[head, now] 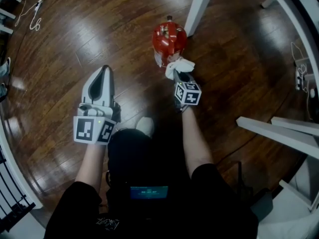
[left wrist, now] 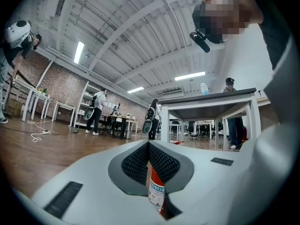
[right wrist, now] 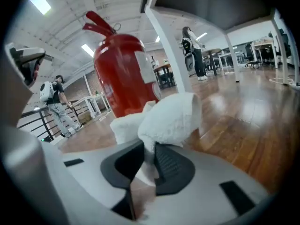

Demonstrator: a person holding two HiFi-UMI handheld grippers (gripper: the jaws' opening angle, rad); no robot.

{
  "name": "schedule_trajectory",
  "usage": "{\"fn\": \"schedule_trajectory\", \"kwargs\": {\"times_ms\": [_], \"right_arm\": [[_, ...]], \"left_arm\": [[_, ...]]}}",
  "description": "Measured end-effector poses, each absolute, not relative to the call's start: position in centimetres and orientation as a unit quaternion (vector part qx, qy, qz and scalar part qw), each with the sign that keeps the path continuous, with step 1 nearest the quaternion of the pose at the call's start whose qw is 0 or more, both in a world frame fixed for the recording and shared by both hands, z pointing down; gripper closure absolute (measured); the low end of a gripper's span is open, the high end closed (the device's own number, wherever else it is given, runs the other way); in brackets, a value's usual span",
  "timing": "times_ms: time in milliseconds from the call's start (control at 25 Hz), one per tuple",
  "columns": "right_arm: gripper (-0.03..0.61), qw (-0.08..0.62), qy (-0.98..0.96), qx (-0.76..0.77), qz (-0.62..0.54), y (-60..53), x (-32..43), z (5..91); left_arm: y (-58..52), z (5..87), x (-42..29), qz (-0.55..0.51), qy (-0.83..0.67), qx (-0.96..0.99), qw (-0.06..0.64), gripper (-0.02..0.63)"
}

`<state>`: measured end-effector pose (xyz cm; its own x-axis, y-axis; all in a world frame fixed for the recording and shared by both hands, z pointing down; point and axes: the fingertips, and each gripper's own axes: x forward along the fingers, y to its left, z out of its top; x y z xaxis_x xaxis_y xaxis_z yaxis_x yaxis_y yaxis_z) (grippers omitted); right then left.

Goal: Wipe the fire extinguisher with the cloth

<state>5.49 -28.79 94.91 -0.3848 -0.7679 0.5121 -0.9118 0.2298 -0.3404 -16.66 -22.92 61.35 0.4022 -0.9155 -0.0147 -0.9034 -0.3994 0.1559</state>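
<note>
The head view looks steeply down at the floor (head: 99, 24); the camera on the left gripper (head: 105, 68) faces the fire extinguisher (head: 169, 39) from farther back, that on the right gripper (head: 180, 74) from close, so all three views share it.

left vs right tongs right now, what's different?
Right tongs are shut on the white cloth; left tongs are shut on nothing. Right tongs sit close by the red fire extinguisher; left tongs hang off to its left, apart from it. Both point forward over the wood floor.

Fire extinguisher label (left wrist: 156, 191) illegible.
</note>
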Motion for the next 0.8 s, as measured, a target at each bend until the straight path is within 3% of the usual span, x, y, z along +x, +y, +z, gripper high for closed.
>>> {"fn": "schedule_trajectory", "kwargs": {"times_ms": [320, 400, 800], "right_arm": [[0.501, -0.120, -0.839, 0.505, 0.164, -23.1, 3.0, 72.0], [0.500, -0.153, -0.854, 0.480, 0.129, -22.2, 1.0, 67.7], [0.497, -0.082, -0.852, 0.500, 0.131, -27.3, -2.0, 74.3]], "left_arm": [[-23.0, 60.7, -15.8, -0.054, -0.539, 0.839, 0.054, 0.614], [-22.8, 60.6, -15.8, -0.054, -0.541, 0.838, 0.055, 0.614], [-22.1, 60.9, -17.1, -0.054, -0.550, 0.831, 0.059, 0.614]]}}
